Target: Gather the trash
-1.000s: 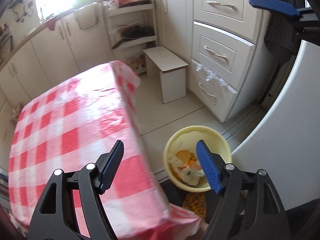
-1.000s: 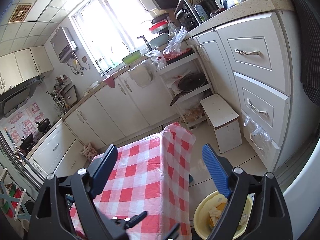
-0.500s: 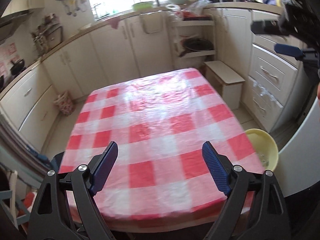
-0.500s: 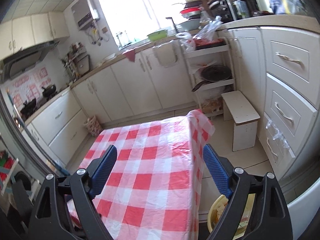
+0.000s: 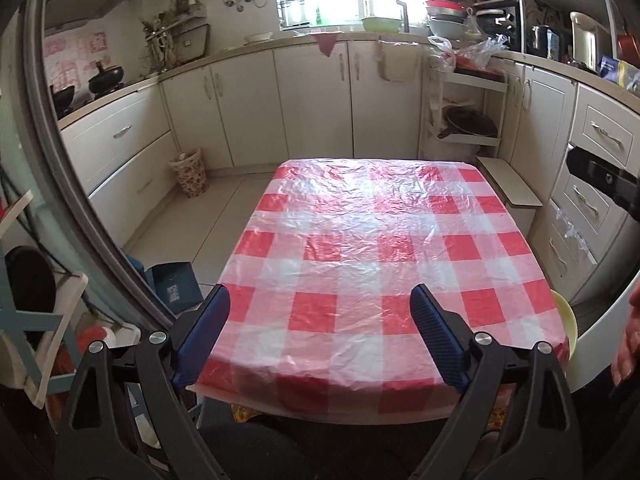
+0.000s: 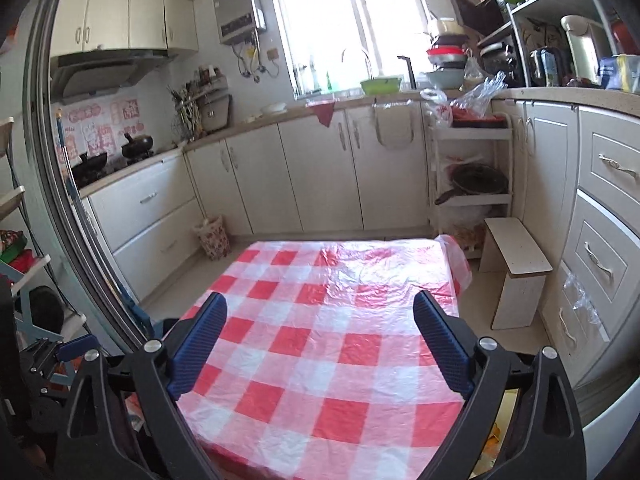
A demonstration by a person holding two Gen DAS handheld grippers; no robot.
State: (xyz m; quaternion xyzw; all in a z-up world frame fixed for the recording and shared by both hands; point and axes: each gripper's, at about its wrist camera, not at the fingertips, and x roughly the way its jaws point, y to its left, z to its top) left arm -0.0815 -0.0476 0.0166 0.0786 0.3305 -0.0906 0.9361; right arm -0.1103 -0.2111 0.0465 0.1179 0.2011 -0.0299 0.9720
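A table under a red-and-white checked plastic cloth [image 5: 360, 240] fills the middle of both views [image 6: 320, 320]; nothing lies on the cloth. My left gripper [image 5: 320, 308] hovers over its near edge, jaws opening, with nothing between them. My right gripper [image 6: 320, 312] hangs over the same end, jaws also opening around nothing. A yellow bin [image 5: 566, 320] stands on the floor at the table's near right corner, mostly hidden. In the right wrist view the yellow bin [image 6: 505, 404] shows some scraps inside. A hand [image 5: 628, 336] is at the right edge.
A white stool [image 6: 516, 264] stands right of the table, before the drawers [image 6: 604, 252]. A floral wastebasket [image 5: 190, 172] sits by the far-left cabinets, a blue box [image 5: 172, 284] on the floor near the sliding-door frame [image 5: 80, 184]. A shelf rack [image 6: 472, 184] holds a pan.
The left view swung from above the yellow bin to face the table squarely. The right view rolled level and drew in over the cloth. Both pairs of jaws spread wider.
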